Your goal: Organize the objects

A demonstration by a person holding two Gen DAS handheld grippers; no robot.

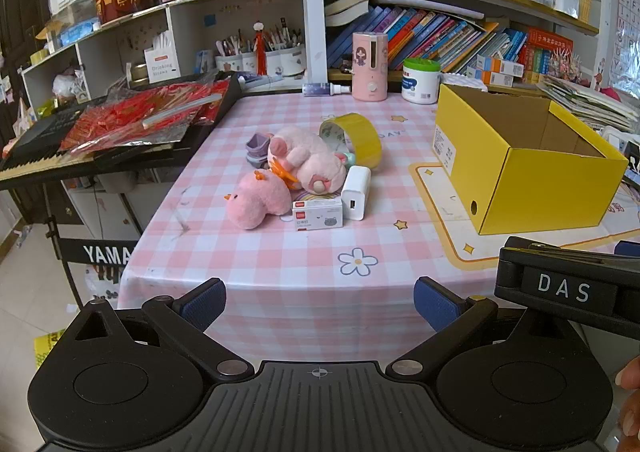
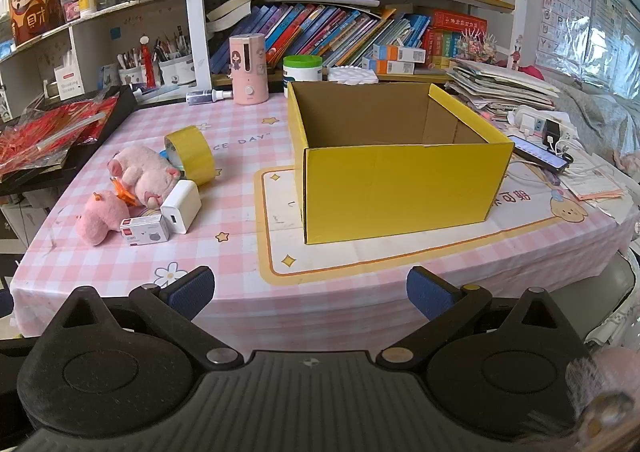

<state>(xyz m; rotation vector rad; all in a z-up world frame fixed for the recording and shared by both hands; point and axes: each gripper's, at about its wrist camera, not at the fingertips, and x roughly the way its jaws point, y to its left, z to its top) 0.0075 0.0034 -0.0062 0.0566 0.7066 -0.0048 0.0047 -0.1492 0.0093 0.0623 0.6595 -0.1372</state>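
- The yellow box (image 2: 400, 188) stands open-topped on the pink checked tablecloth (image 2: 224, 252), on a cream mat with an orange border (image 2: 360, 252); nothing shows inside the part of the box that can be seen.
- The left gripper (image 1: 320, 304) hovers off the near table edge, left of the box, its 2 blue-padded fingers (image 1: 204, 304) spread wide with nothing between them.
- The right gripper (image 2: 310, 292) hangs in front of the box, near the table edge, jaws likewise spread wide and holding nothing.
- Part of the right gripper's black body, marked "DAS", shows at the right edge of the left wrist view, below the box.
- A cluster of small things lies well to the left of the box:
- a roll of yellow tape (image 2: 192, 154) on its edge, the nearest of the cluster to the box's far corner;
- a larger pink plush toy (image 2: 144, 172) touching the tape;
- a smaller pink plush toy (image 2: 98, 222) in front of it;
- a white charger (image 2: 180, 206) leaning against the larger plush;
- a small white packet with a red label (image 2: 146, 234) just beside the charger;
- a purple toy (image 1: 256, 148) behind the plush, seen only from the left wrist.
- Behind the box stand a pink humidifier (image 2: 249, 68) and a white tub with a green lid (image 2: 302, 70).
- A phone (image 2: 538, 152) lies right of the box.
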